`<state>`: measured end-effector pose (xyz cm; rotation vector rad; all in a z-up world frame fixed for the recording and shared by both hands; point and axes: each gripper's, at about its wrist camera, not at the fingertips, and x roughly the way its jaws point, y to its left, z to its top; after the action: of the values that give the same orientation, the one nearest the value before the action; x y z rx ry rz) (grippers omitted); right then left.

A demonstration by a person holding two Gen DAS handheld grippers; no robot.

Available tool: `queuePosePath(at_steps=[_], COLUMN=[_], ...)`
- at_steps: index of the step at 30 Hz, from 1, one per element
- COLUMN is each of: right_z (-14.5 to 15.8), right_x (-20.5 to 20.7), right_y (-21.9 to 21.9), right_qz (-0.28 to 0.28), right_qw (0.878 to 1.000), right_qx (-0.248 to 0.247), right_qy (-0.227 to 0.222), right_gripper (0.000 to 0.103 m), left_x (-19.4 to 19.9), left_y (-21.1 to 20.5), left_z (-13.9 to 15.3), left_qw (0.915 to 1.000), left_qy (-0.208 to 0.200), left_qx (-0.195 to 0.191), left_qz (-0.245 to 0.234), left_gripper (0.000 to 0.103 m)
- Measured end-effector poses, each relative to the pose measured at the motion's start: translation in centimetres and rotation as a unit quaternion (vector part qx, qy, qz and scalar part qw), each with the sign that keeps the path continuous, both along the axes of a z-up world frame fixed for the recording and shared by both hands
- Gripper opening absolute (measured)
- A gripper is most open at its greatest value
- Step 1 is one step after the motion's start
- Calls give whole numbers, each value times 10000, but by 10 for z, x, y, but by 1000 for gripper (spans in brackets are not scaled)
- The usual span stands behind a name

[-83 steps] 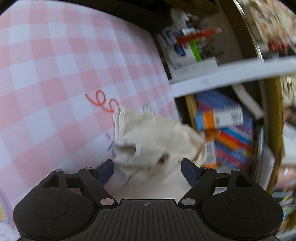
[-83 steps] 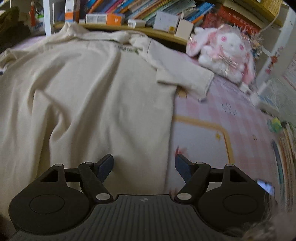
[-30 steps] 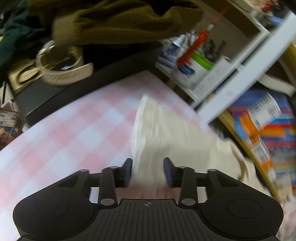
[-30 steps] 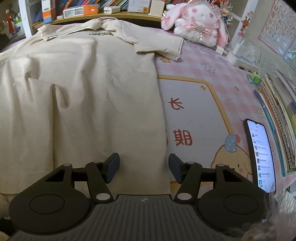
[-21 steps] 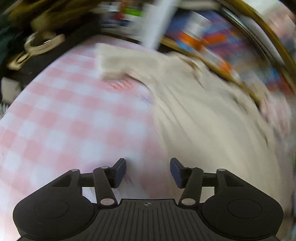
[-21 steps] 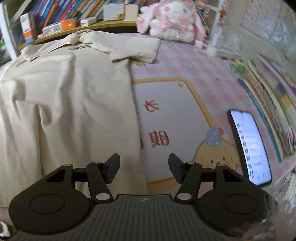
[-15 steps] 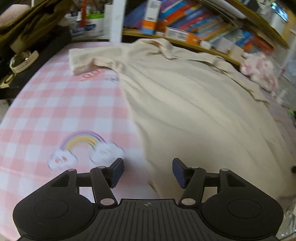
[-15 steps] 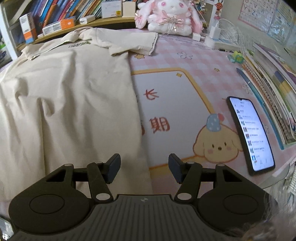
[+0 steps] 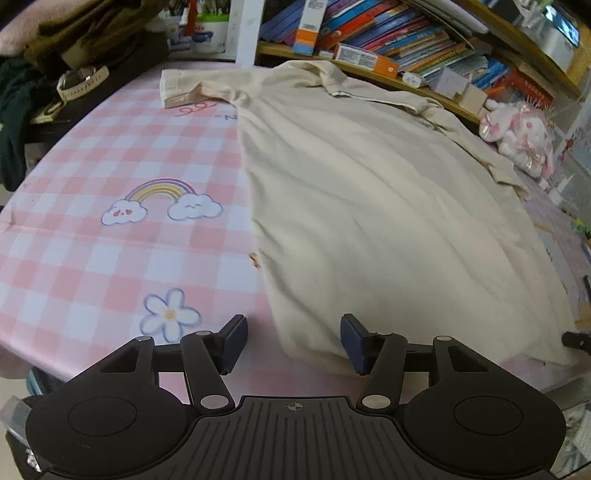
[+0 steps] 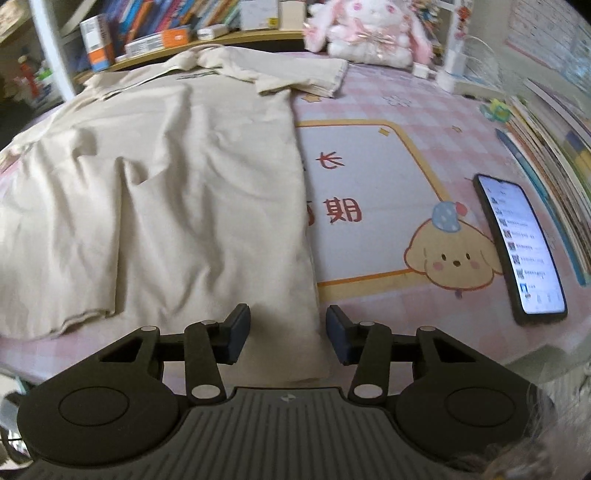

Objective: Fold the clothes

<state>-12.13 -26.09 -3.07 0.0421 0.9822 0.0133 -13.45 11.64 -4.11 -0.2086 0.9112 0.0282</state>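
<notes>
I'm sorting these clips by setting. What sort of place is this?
Probably a child's bedroom or study corner at home: a plush rabbit, shelves of colourful books, and a pink checked table cover with cartoon prints, where a beige shirt lies spread.

Soft even indoor light, faint shadows; strong fisheye bending at edges; slight blur; phone screen [image 10: 521,251] glowing.

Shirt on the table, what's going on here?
A person with a hand-held gripper in each hand is setting up to fold a beige shirt spread flat on the pink checked table. The left hand-held gripper is at the shirt's bottom-left corner, the right hand-held gripper at its bottom-right corner. Both sets of jaws are closing with hem fabric between them, not yet clamped. Nothing is folded yet.
</notes>
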Motion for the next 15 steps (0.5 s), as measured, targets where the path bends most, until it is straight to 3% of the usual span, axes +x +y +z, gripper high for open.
queuePosePath(at_steps=[1, 2, 3, 4, 5, 6, 7, 10, 12, 15], right_z=[0, 0, -1, -1, -1, -1, 0, 1, 8, 17], right_x=[-1, -3, -5, -7, -8, -8, -8, -7, -11, -15], right_y=[-1, -2, -4, -5, -6, -7, -7, -14, -26, -44], right_qz=[84, 160, 220, 291, 362, 435, 509, 583, 472, 392], right_qw=[10000, 9999, 9997, 9995, 9992, 9989, 9986, 9981, 9984, 9986], right_qx=[1, 4, 4, 3, 2, 27, 55, 150, 158, 210], right_qy=[-18, -59, -108, -138, -166, -162, -156, -143, -266, -293], right_gripper=[41, 40, 38, 35, 31, 19, 9, 5, 5, 5], left_x=[-2, -3, -3, -2, -1, 0, 0, -4, -15, -22], left_y=[-7, -13, -15, -17, -18, -13, -8, 19, 41, 55], left_z=[-1, -3, -3, -3, -2, 0, 1, 16, 35, 39], left_qw=[9998, 9994, 9995, 9995, 9997, 9997, 9994, 9960, 9941, 9953], left_qy=[-84, -159, -204, -245, -234, -211, -188, -316, -549, -389], left_qx=[191, 318, 249, 178, 84, -77, -239, -678, -478, -304], left_qz=[-19, -23, 11, 45, 65, 101, 137, 486, 800, 833], left_gripper=[54, 47, 32, 26, 13, 9, 8, 6, 5, 5])
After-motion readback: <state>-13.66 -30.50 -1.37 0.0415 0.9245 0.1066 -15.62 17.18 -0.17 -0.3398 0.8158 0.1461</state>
